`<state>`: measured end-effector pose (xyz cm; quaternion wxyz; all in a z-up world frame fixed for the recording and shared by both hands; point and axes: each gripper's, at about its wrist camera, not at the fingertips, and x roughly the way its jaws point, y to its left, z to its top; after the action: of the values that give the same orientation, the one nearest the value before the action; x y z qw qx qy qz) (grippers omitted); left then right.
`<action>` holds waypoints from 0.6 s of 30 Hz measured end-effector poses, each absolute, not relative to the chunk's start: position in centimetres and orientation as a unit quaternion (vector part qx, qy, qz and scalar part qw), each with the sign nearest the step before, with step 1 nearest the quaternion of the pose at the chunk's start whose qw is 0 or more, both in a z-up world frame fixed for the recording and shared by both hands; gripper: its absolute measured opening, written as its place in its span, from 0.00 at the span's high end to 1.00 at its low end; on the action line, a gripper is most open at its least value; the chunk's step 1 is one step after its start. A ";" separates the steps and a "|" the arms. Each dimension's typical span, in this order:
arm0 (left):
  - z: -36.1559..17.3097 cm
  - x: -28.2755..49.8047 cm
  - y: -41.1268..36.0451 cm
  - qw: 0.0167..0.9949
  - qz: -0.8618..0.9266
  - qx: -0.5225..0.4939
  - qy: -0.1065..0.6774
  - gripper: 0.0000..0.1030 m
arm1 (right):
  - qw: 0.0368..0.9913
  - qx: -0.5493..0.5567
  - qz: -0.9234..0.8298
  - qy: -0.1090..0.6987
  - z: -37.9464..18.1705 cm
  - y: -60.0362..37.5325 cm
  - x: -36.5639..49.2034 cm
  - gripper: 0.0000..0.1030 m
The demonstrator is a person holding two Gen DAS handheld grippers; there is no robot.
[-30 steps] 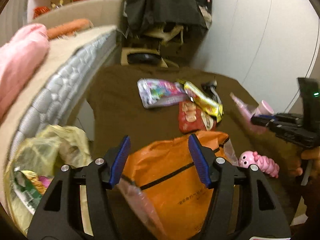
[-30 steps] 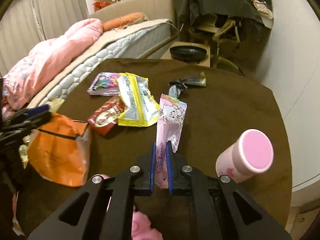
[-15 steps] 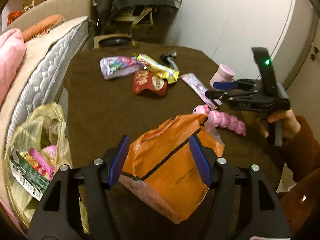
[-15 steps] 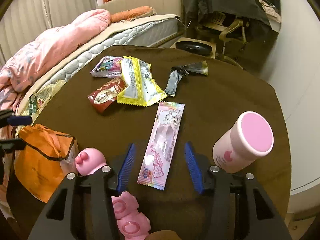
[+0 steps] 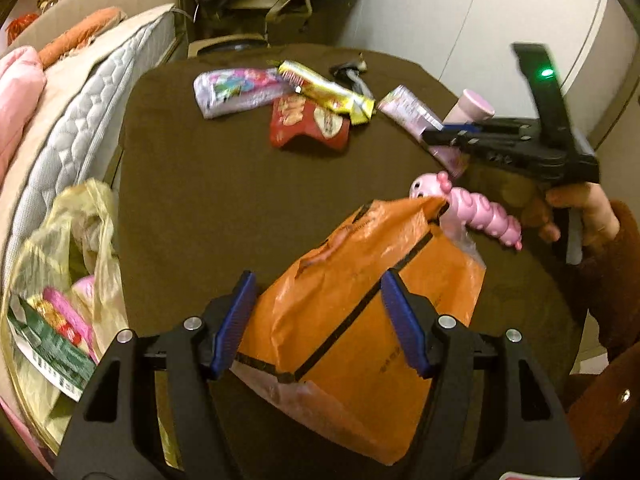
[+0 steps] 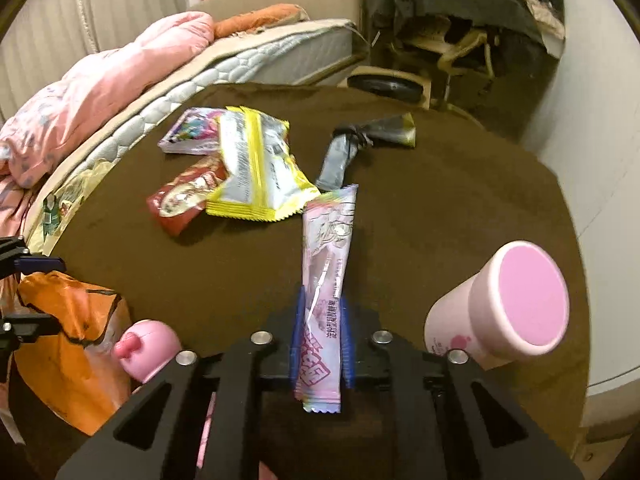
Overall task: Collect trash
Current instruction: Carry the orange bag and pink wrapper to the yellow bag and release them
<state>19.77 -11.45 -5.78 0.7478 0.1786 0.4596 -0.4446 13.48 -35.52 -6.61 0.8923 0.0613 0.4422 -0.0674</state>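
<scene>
My left gripper [image 5: 318, 280] is shut on an orange snack bag [image 5: 360, 320], its blue pads pressing the bag's sides near the table's near edge. The bag's top covers part of a pink caterpillar toy [image 5: 480, 212]. My right gripper [image 6: 322, 298] has its jaws closing on the near end of a long pink wrapper [image 6: 328, 240], with the pads against it. The wrapper's far end sticks out forward over the brown table [image 6: 440, 200]. In the left wrist view the right gripper [image 5: 430, 136] shows at the right, held by a hand.
A yellow wrapper [image 6: 256, 168], red packet [image 6: 180, 200], purple packet [image 6: 188, 132] and knotted grey wrapper [image 6: 340, 156] lie mid-table. A pink-lidded cup [image 6: 500, 308] stands at the right. A yellowish plastic bag [image 5: 60, 280] of rubbish hangs between table and mattress [image 5: 80, 100].
The right gripper opened, leaving the pink wrapper flat on the table, then shut on it again. The left gripper swung right with the orange bag still between its pads.
</scene>
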 end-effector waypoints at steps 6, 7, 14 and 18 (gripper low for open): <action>-6.3 18.9 -10.0 0.753 -0.438 0.133 0.472 0.74 | 0.908 0.059 -0.053 0.411 -3.7 -34.0 12.0 0.86; -6.2 18.6 -9.7 0.758 -0.436 0.127 0.468 0.76 | 0.911 0.057 -0.049 0.406 -3.2 -33.7 11.8 0.86; -2.9 17.4 -6.3 0.811 -0.407 0.078 0.412 0.87 | 0.933 0.035 -0.011 0.359 1.1 -29.8 10.9 0.86; 0.6 17.6 -3.3 0.855 -0.367 0.067 0.361 0.87 | 0.945 0.026 0.018 0.327 3.6 -27.1 10.8 0.86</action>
<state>17.64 -3.27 0.57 0.8548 0.0666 0.3610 -0.3669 10.84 -27.09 3.63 0.9447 0.0260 0.3265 0.0181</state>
